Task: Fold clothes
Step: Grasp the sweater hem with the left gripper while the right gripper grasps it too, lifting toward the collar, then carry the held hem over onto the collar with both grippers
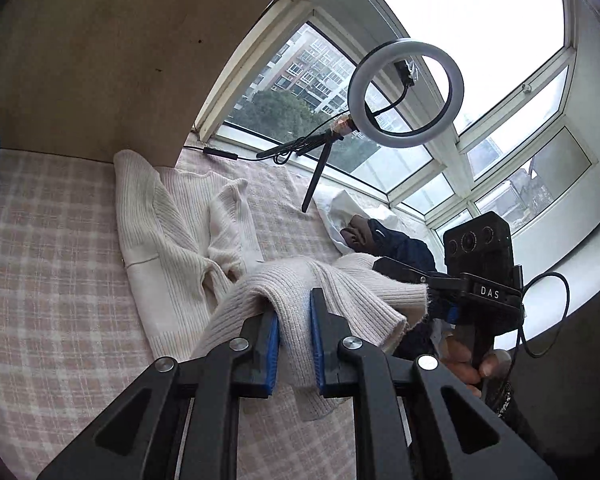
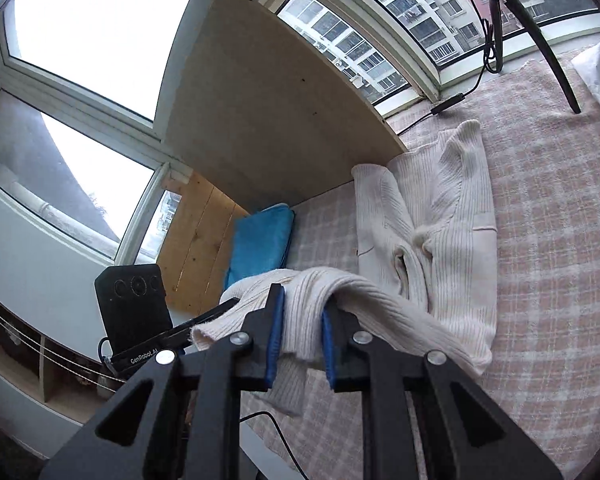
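- Slippage is the main risk: the cream ribbed knit sweater (image 1: pixel 168 232) hangs by its hem from both grips, and its weight could drag the edge free or bunch the fold.
- Left gripper (image 1: pixel 294 336): its blue-padded fingers (image 1: pixel 273 344) are nearly together, clamped on the hem.
- Right gripper (image 2: pixel 300 338): likewise pinching the knit edge.
- Beyond the fingers, the sweater's body lies on the pink checked bed cover (image 2: pixel 548 216).

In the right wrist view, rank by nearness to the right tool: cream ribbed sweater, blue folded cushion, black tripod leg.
1. Cream ribbed sweater: its hem is clamped in the right tool.
2. Blue folded cushion: left, against the board.
3. Black tripod leg: upper right, by the window.
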`<control>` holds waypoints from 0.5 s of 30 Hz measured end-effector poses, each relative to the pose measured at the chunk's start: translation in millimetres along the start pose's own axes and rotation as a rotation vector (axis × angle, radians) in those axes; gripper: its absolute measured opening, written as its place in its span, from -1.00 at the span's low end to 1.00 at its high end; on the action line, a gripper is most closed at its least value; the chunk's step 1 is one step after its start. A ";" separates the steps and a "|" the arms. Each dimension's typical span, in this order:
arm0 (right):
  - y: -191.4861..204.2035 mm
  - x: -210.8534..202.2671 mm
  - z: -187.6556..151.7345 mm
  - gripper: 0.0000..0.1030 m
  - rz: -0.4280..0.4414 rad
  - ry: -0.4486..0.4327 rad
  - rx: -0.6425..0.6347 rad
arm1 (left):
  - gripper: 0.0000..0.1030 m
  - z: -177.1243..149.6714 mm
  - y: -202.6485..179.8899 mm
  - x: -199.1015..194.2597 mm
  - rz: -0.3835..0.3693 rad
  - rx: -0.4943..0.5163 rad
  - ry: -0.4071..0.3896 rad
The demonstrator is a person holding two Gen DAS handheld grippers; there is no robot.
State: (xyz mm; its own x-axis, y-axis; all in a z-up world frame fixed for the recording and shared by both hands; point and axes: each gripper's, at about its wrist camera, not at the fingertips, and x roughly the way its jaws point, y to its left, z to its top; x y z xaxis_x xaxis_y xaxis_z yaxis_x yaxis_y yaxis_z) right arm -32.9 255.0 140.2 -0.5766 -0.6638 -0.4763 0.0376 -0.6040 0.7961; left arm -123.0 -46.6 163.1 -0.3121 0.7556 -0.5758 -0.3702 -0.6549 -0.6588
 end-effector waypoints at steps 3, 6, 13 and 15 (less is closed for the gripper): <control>-24.4 30.1 39.1 -0.67 -0.031 0.004 0.070 | -0.75 27.1 28.3 29.5 0.039 -0.056 0.015; -57.6 62.4 66.2 -0.67 -0.053 0.031 0.143 | -0.76 45.2 64.9 61.0 0.059 -0.139 0.039; -142.8 133.5 100.1 -0.60 -0.082 0.156 0.291 | -0.72 69.0 131.6 134.8 0.109 -0.253 0.166; -164.2 139.4 103.6 -0.53 0.007 0.189 0.385 | -0.70 70.8 145.3 141.2 0.071 -0.332 0.183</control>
State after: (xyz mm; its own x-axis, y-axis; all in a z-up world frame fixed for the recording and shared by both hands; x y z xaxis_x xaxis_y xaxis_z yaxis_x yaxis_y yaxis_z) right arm -204.0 307.3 -18.3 -0.4162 -0.7582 -0.5019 -0.2867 -0.4144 0.8638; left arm -282.8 -34.5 20.3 -0.1543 0.7144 -0.6826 -0.0406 -0.6948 -0.7180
